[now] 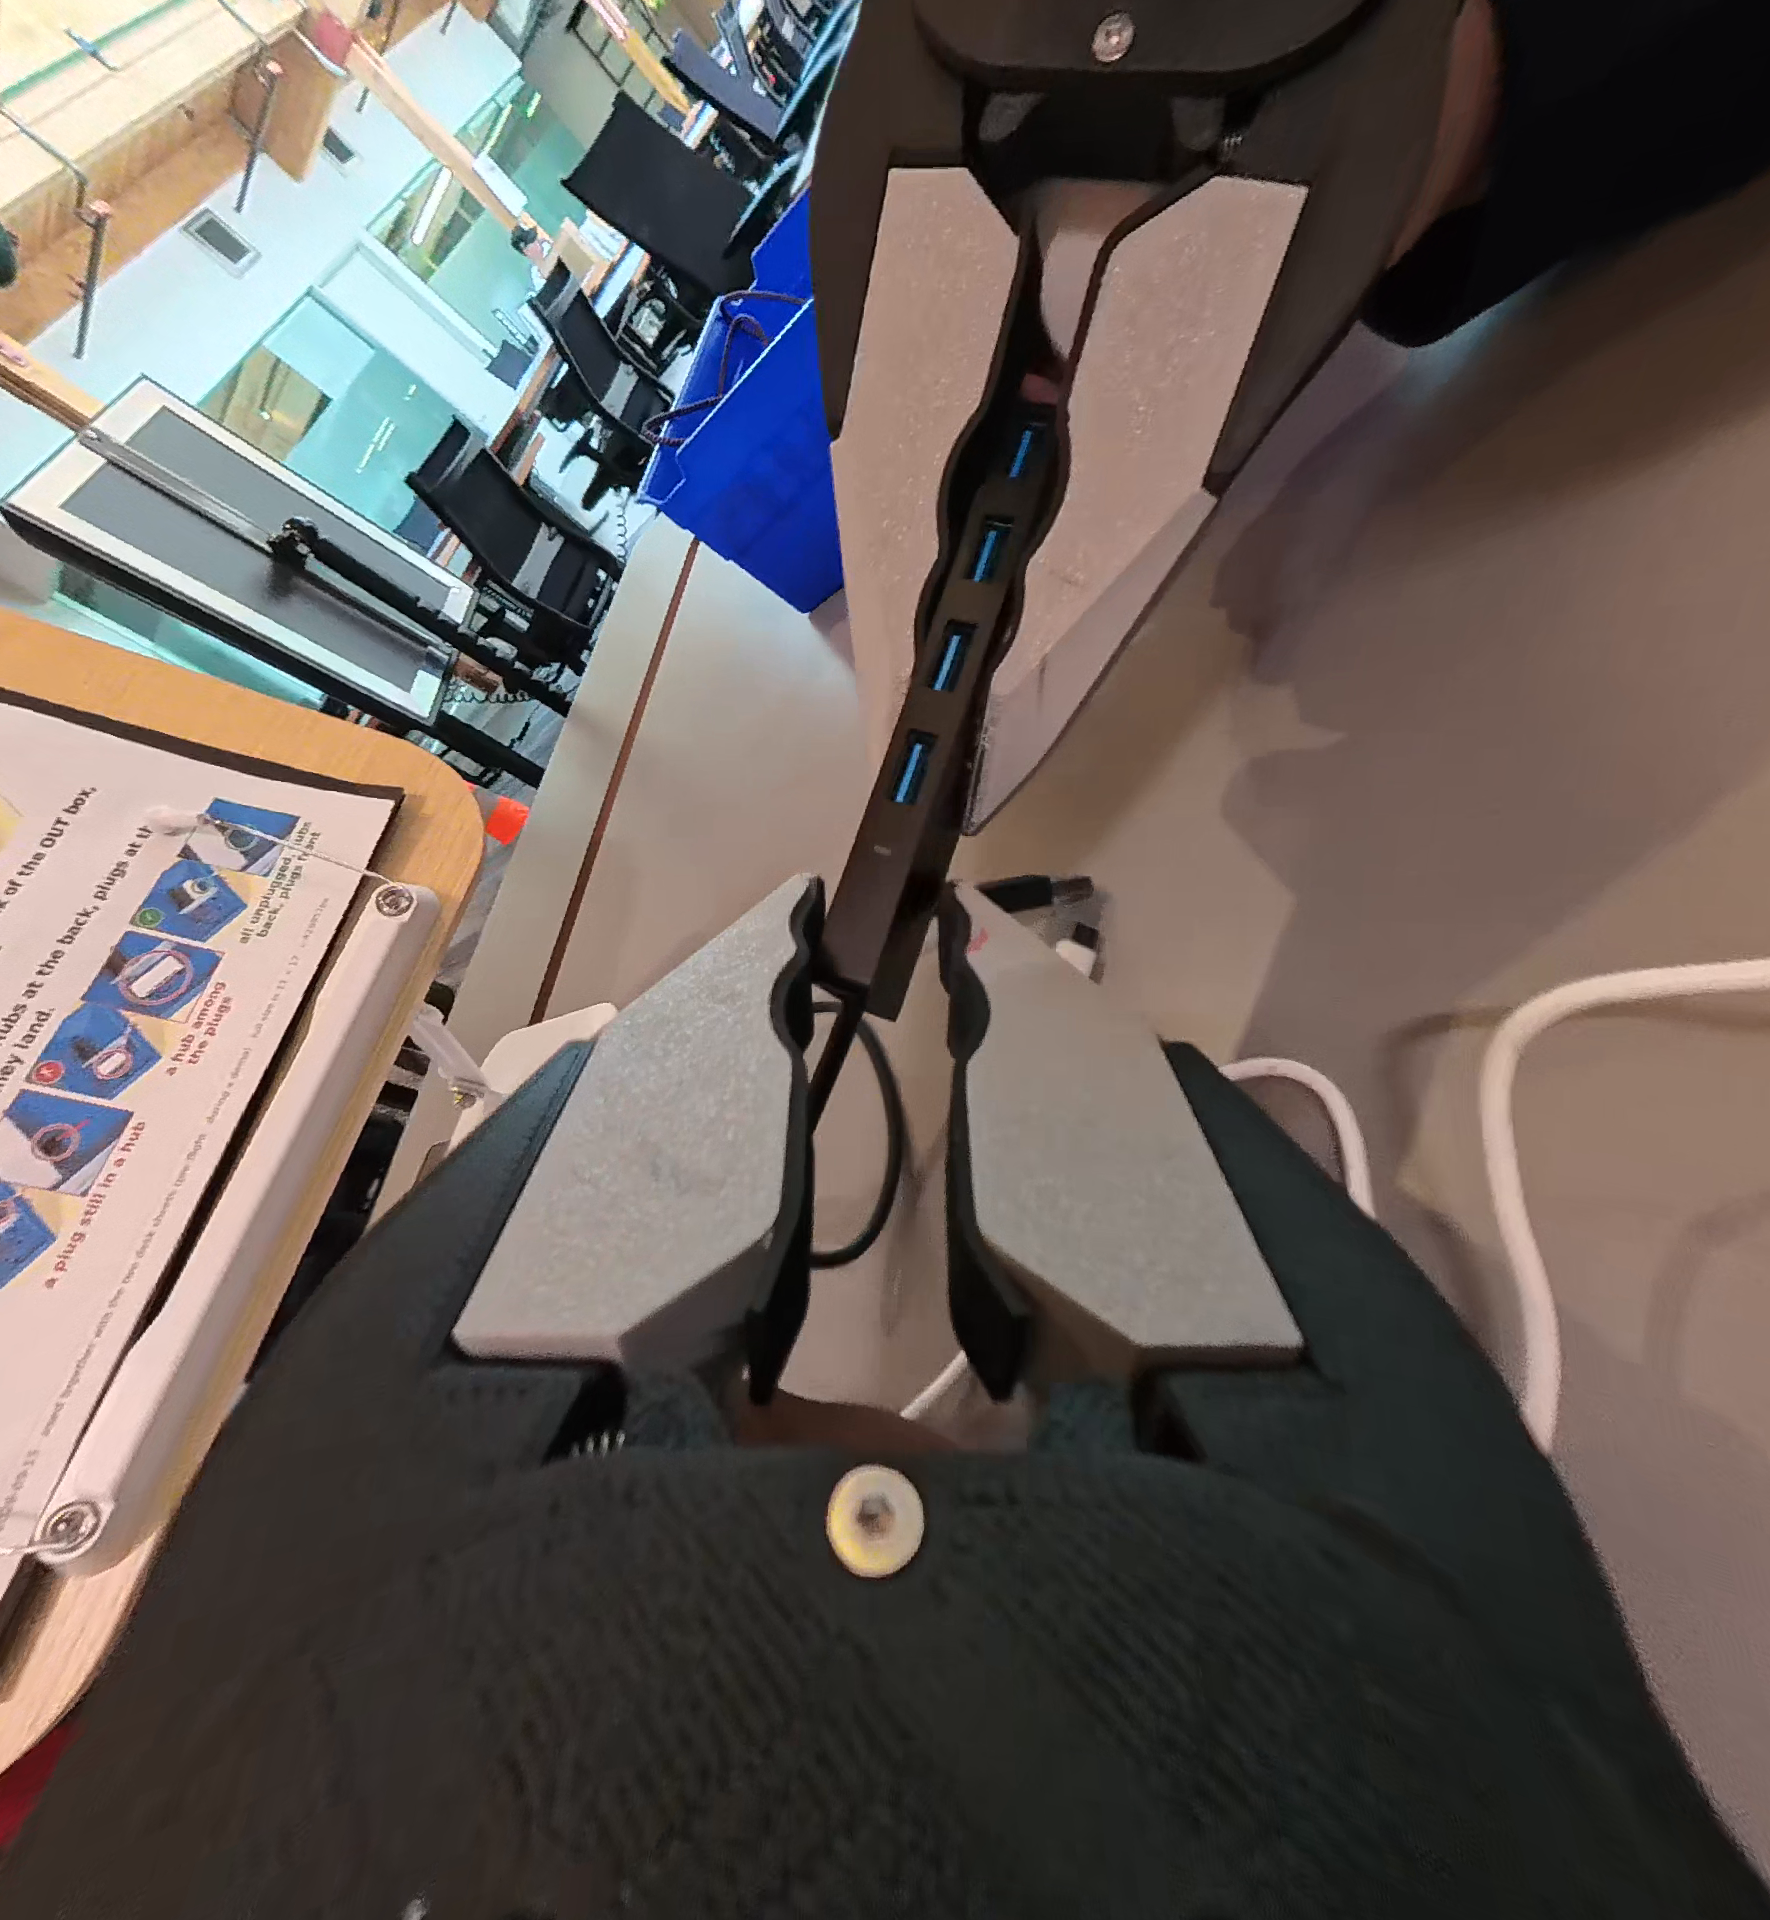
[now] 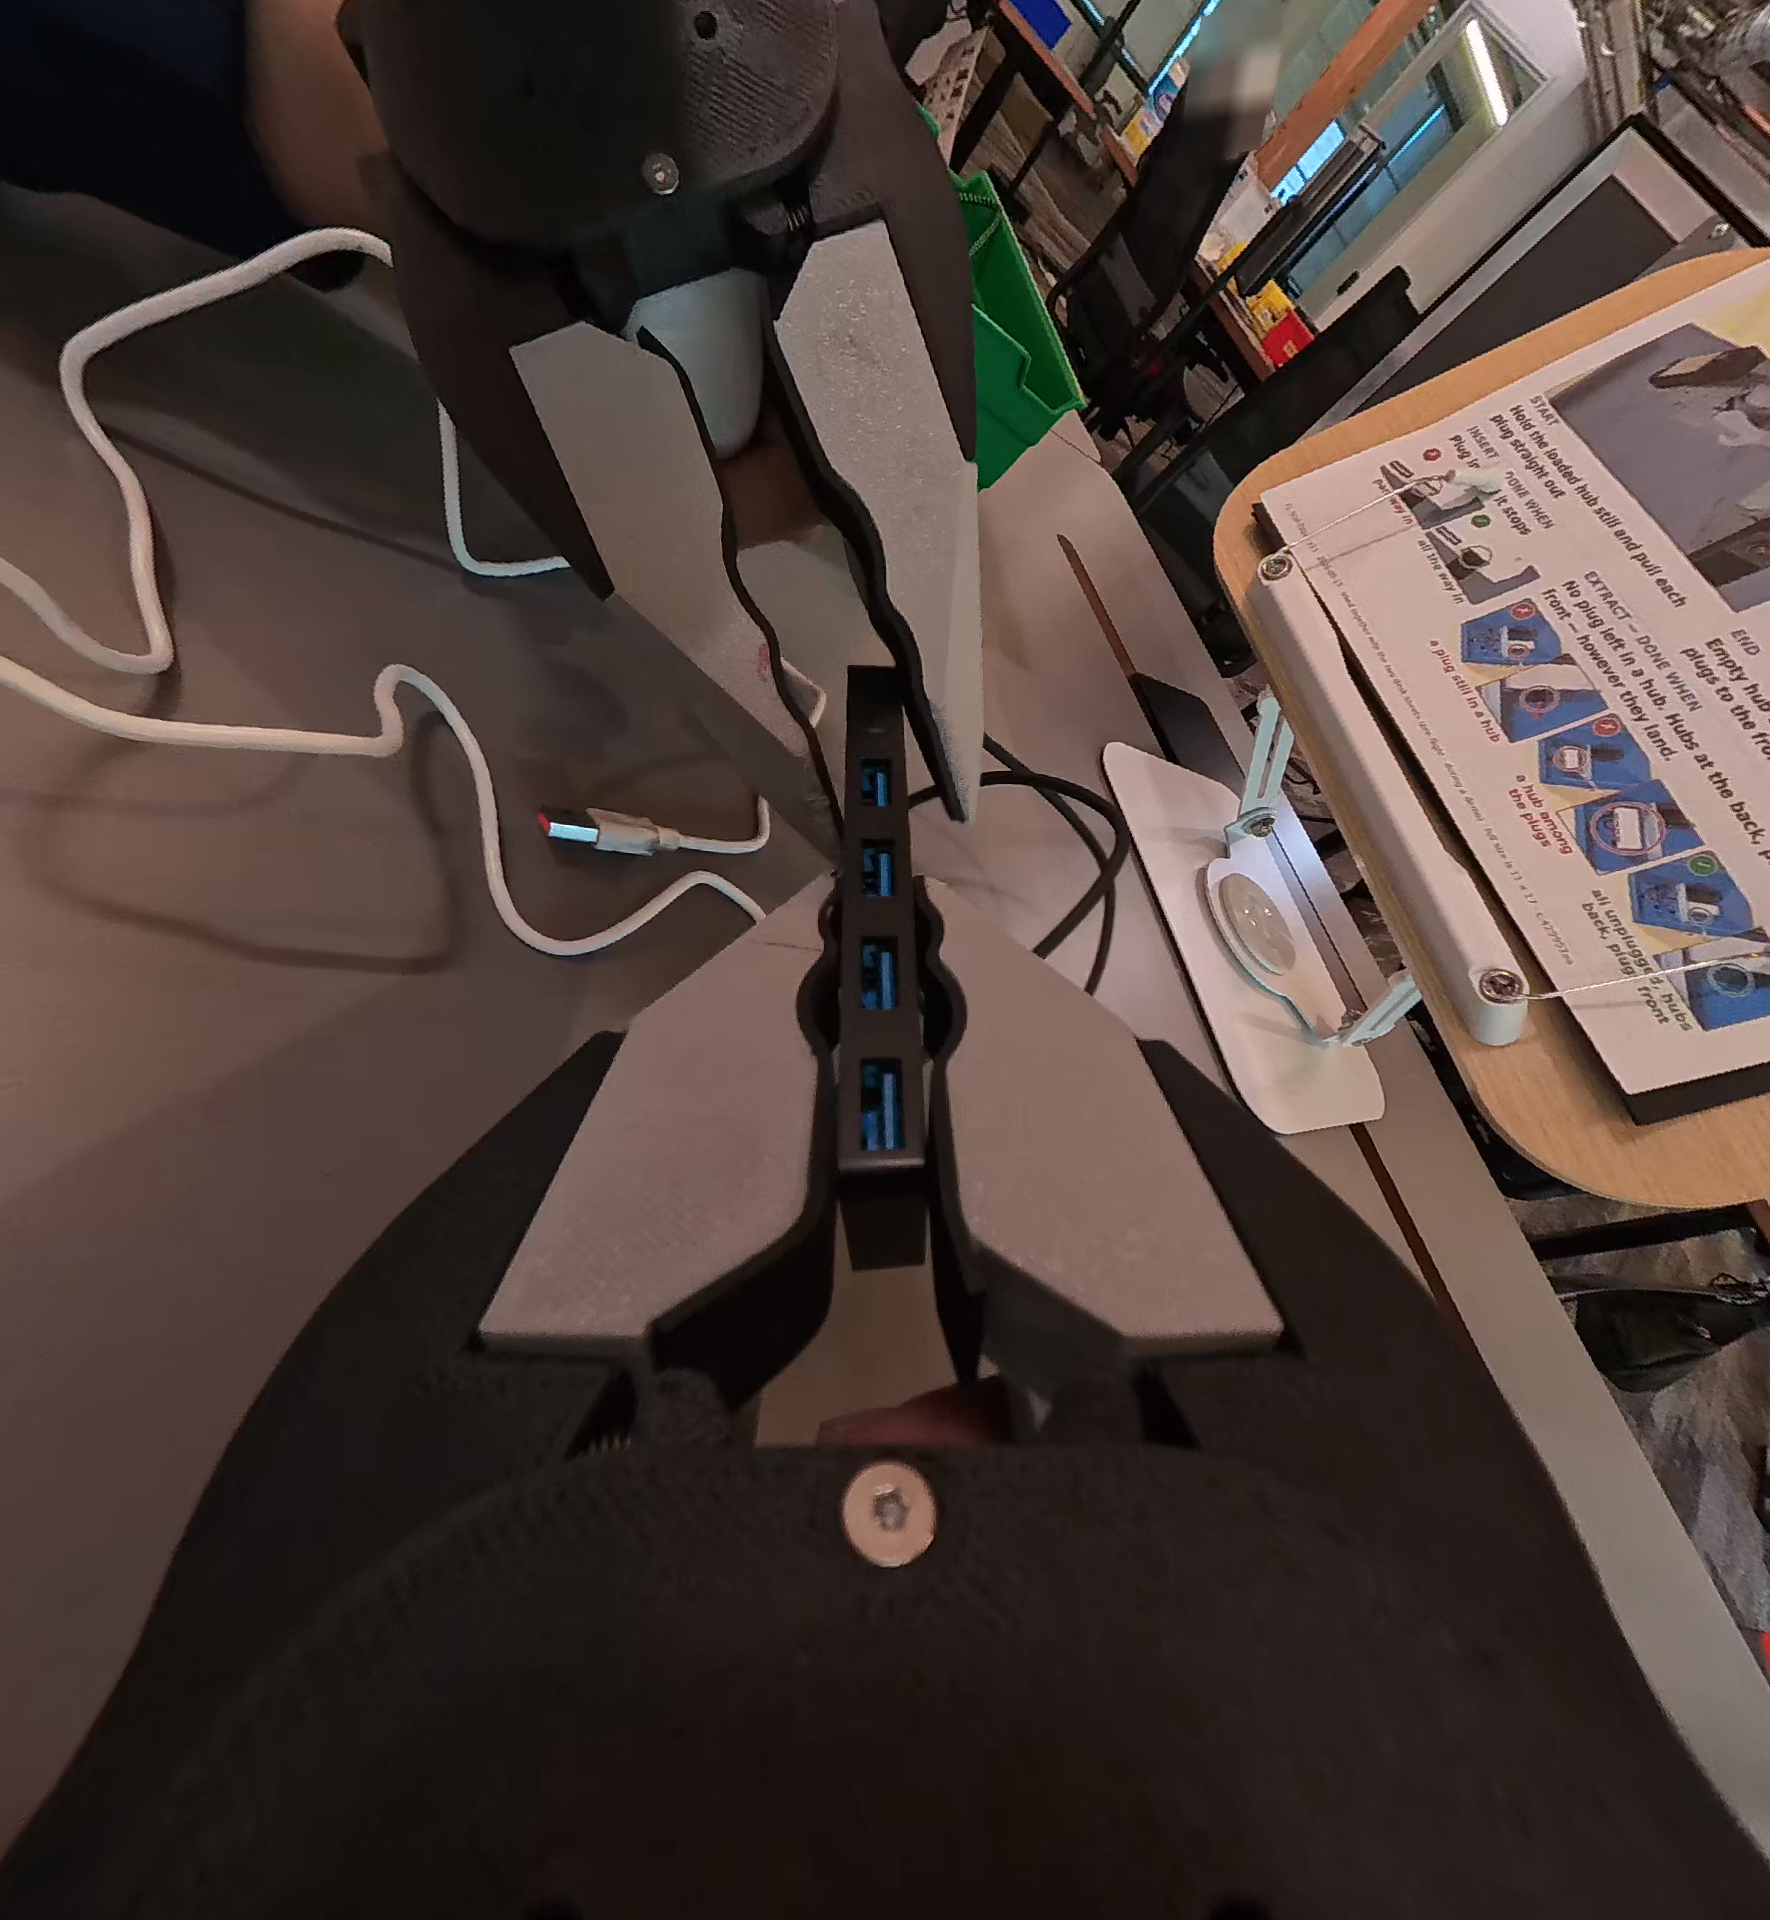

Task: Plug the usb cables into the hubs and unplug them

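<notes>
Black hub (image 2: 876,966) held off the table, all four blue ports empty; right gripper (image 2: 876,935) clenches one end.
Left gripper (image 1: 886,966) spread around the opposite end; hub could twist; white cable plug (image 2: 600,831) lies just beside, unplugged.

Black slim USB hub (image 2: 878,966): four blue ports in row, all empty, held off grey table, clamped at both ends (own black cable (image 2: 1073,821) trailing down to table). White USB cable (image 2: 289,727): unplugged, looped on table far left, silver plug (image 2: 606,831) lying flat.
</notes>
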A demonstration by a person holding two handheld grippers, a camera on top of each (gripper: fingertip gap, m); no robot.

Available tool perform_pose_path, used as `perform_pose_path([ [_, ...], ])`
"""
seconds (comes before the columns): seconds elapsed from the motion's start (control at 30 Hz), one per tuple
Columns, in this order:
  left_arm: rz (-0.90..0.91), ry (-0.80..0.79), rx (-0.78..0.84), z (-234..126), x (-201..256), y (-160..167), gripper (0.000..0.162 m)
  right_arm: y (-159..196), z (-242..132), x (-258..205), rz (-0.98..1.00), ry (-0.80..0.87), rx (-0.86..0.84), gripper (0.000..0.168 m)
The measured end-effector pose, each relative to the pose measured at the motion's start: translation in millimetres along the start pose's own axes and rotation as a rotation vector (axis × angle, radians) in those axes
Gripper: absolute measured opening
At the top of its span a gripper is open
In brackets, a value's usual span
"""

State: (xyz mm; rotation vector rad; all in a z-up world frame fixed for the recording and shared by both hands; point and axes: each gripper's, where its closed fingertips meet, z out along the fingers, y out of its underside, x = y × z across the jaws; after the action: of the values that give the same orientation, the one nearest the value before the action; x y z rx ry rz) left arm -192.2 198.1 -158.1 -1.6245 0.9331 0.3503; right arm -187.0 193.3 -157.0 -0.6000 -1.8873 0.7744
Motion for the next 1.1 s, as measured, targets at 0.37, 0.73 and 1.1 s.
perform_pose_path([
  [0.37,-0.008,-0.051,-0.060,-7,-13,13,0.014,12,0,12,0.014,0.054,-0.049,0.008],
  [0.73,0.070,0.163,-0.315,-20,21,49,0.009,33,3,24,0.063,0.097,-0.141,0.008],
  [1.1,0.071,0.299,-0.463,-31,44,69,0.018,37,4,24,0.095,0.083,-0.153,0.008],
])
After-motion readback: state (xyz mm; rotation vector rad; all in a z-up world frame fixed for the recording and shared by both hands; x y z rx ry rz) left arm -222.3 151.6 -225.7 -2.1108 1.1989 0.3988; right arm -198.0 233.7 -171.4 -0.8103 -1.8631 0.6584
